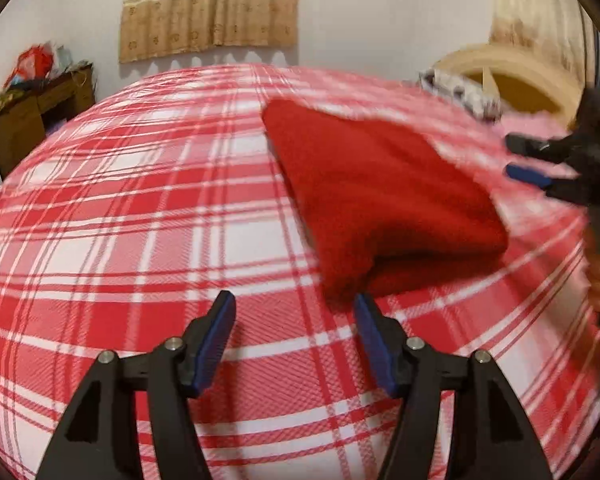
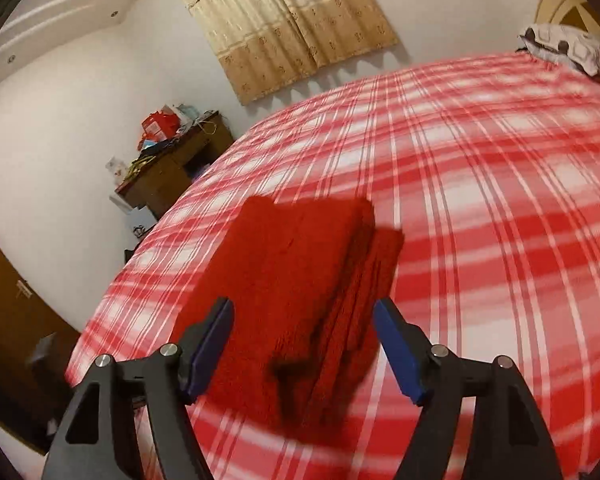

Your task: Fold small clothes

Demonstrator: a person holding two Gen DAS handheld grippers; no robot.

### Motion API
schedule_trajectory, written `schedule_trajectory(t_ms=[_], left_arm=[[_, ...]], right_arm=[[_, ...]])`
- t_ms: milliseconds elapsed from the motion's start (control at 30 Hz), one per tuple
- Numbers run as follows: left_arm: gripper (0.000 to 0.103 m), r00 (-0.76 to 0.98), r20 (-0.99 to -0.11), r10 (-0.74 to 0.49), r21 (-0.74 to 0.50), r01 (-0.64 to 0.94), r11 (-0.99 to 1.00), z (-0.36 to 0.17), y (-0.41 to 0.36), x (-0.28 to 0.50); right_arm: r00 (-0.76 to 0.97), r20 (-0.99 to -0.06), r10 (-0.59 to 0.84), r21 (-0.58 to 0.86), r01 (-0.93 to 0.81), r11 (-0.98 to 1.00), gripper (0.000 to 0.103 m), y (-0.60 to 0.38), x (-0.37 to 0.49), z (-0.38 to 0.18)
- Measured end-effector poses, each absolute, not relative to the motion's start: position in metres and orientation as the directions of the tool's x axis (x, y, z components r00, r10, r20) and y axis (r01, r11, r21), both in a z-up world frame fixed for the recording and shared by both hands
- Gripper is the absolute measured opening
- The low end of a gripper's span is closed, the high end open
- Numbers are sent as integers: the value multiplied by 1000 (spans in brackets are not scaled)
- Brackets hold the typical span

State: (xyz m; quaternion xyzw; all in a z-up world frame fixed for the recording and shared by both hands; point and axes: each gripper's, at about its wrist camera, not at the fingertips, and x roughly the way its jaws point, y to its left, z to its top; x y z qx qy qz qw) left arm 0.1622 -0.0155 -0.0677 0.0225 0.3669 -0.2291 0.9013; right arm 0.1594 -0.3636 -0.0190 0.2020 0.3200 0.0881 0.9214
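Red garment (image 1: 384,200) lies folded on the plaid bed (image 1: 140,208), long axis running away from the left tool (image 1: 296,312); both tools released, right tool (image 2: 304,320) above its near end.

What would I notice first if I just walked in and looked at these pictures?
First you would see the big red and white checked bedspread filling almost everything. On it lies a folded, fuzzy red garment, just ahead of the open left gripper and the open right gripper; neither is holding it. Behind the bed, a beige curtain hangs on the white wall.
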Motion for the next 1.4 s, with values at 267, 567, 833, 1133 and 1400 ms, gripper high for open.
schedule_trajectory(t_ms=[267, 567, 833, 1133, 1400], left_arm=[[70, 727, -608, -319, -163, 279, 946, -35, -10, 229], [70, 699, -627, -344, -167, 311, 936, -43, -60, 286], [74, 693, -658, -295, -65, 338, 939, -59, -104, 282], [76, 682, -672, -287, 4, 391, 920, -53, -99, 273], [76, 629, -667, -400, -139, 423, 896, -45, -72, 236]], right_arm=[[710, -685, 166, 300, 67, 952, 61, -341, 262, -49], [744, -658, 118, 254, 71, 965, 16, -354, 251, -51], [729, -678, 95, 278, 135, 951, 16, -370, 268, -73], [736, -651, 187, 386, 108, 916, 30, -391, 245, -59], [756, -599, 264, 391, -11, 920, 36, -362, 138, -38]])
